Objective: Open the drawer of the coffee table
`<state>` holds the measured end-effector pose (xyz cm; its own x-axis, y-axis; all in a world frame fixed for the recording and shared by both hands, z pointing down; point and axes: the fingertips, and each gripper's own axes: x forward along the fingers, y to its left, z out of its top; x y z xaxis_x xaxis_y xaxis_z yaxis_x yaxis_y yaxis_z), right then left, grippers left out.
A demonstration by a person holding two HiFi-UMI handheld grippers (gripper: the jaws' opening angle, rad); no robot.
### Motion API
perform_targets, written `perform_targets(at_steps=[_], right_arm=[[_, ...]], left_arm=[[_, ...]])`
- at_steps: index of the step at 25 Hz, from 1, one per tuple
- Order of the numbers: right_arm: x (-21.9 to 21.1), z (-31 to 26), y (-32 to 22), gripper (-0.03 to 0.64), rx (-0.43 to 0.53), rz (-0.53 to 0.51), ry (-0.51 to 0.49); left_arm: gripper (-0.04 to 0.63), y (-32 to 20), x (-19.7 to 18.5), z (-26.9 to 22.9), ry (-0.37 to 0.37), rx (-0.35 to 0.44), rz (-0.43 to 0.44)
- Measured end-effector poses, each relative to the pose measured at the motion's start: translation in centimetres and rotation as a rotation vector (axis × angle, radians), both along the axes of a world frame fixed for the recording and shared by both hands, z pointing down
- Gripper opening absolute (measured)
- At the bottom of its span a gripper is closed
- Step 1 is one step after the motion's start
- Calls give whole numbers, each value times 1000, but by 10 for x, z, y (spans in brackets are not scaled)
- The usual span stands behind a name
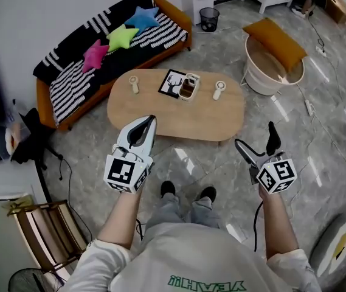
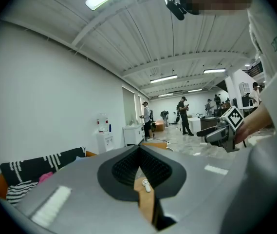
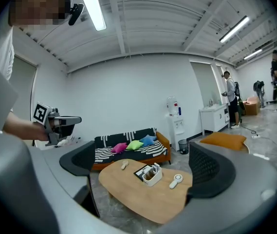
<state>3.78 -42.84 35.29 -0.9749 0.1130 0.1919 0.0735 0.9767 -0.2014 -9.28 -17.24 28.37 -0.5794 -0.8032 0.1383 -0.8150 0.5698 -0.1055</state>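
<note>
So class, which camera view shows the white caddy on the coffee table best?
The right gripper view: the white caddy sits framed between its open fingers, seen larger. The head view shows it small, from above. The left gripper view misses it.

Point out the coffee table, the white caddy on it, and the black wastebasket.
coffee table (image 1: 179,119): head view, bare wooden top near the front edge.
white caddy (image 1: 189,87): head view, middle of the box.
black wastebasket (image 1: 209,19): head view, its mesh side.

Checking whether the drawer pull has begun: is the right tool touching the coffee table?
Apart. In the right gripper view, the right tool has open jaws with the coffee table well beyond them; the head view shows floor between.
</note>
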Motion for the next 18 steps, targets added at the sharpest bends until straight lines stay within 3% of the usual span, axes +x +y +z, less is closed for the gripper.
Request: perform_targets(at_steps=[10, 18], right_arm=[[-13, 24, 23, 589, -14, 3, 31], [-2, 109, 35, 589, -87, 22, 125]], left_arm=[[-2, 5, -15, 32, 46, -15, 39], [-2, -1, -13, 85, 100, -41, 80]])
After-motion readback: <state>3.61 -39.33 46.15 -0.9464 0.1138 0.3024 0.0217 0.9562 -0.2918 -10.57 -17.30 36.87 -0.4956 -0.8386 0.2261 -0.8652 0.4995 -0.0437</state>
